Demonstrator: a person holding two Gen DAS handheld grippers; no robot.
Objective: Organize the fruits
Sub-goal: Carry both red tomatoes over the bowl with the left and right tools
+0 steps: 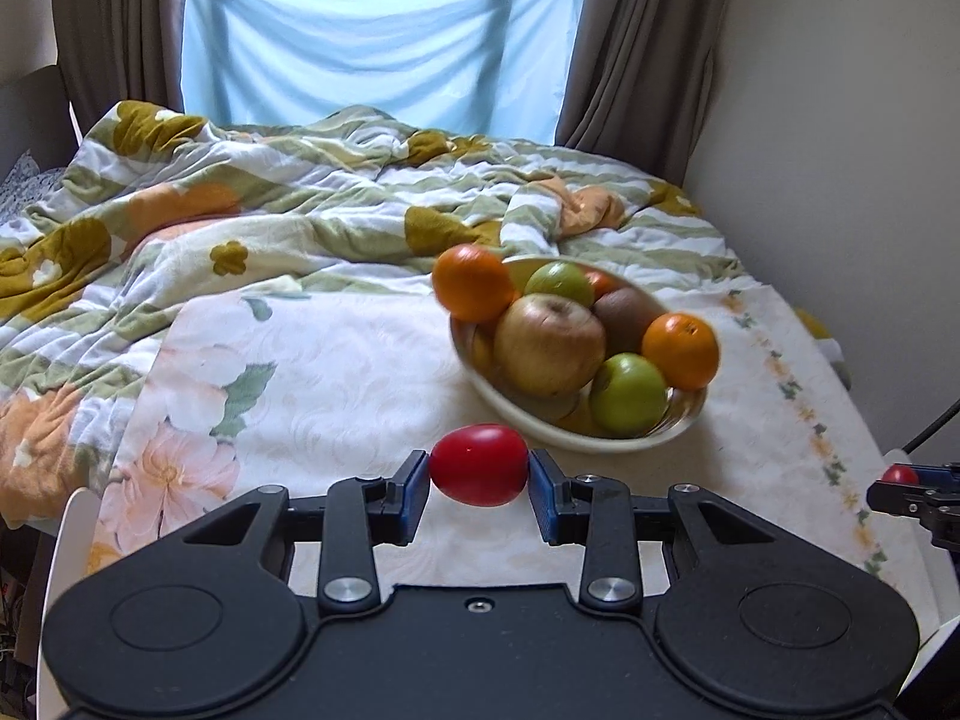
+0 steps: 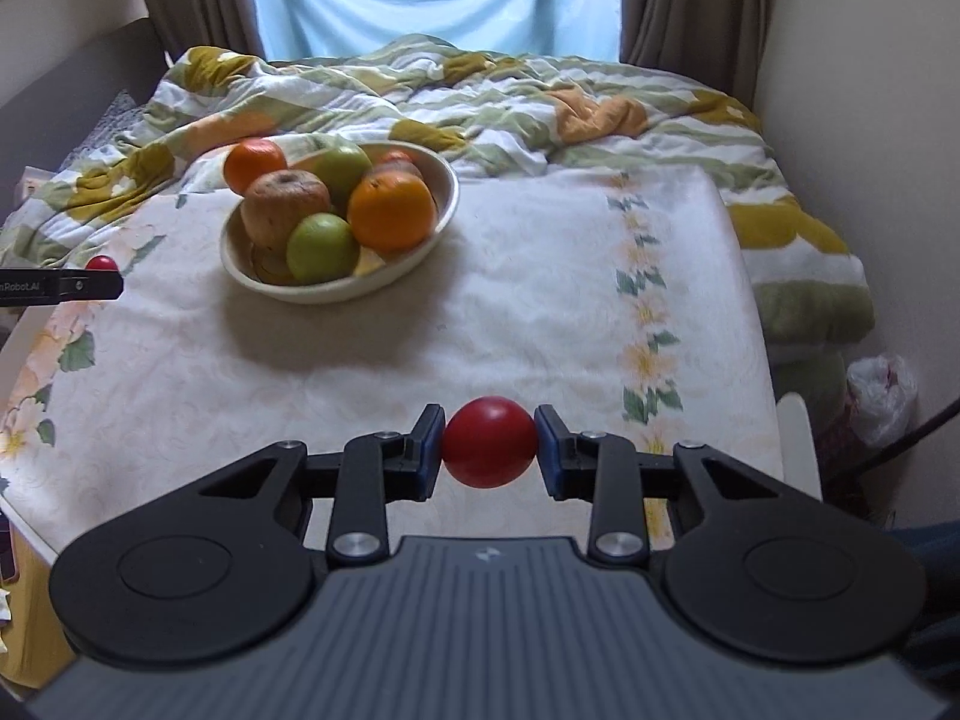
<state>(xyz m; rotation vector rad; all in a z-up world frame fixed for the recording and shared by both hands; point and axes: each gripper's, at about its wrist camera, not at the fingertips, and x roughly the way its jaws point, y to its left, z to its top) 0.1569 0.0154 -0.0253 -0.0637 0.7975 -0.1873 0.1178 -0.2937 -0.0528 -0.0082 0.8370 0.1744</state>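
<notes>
Left gripper: matte black plastic body with two round discs and silver pivot bolts, nearest the lens; blue ribbed pads clamped on a red tomato from both sides.
Left tomato: smooth, glossy, egg-shaped, long axis across the jaws, held above the sheet, just in front of the bowl.
Right gripper: same black build, with a grey ribbed plate at the bottom of its own view; blue pads pressed against a second red tomato.
Right tomato: smooth, rounder, duller red, held above the sheet, well apart from the bowl.
Bowl: shallow, cream, oval, plain glazed-looking wall, resting on the sheet.
Bowl contents: heaped fruit; a large brownish, rough-skinned apple in the middle; two smooth green apples, one at the near rim, one behind; an orange with dimpled peel at the right rim; another orange at the left rim, partly over the edge; a brown, fuzzy kiwi at the back; yellowish pieces underneath, too hidden to name.
Sheet: white, faintly embossed cloth with a printed flower border, lying flat.
Quilt: crumpled, soft, green-and-white stripes with mustard and peach flowers, bunched behind the bowl.
Curtains: brown, pleated, either side of a pale blue cloth over the window.
</notes>
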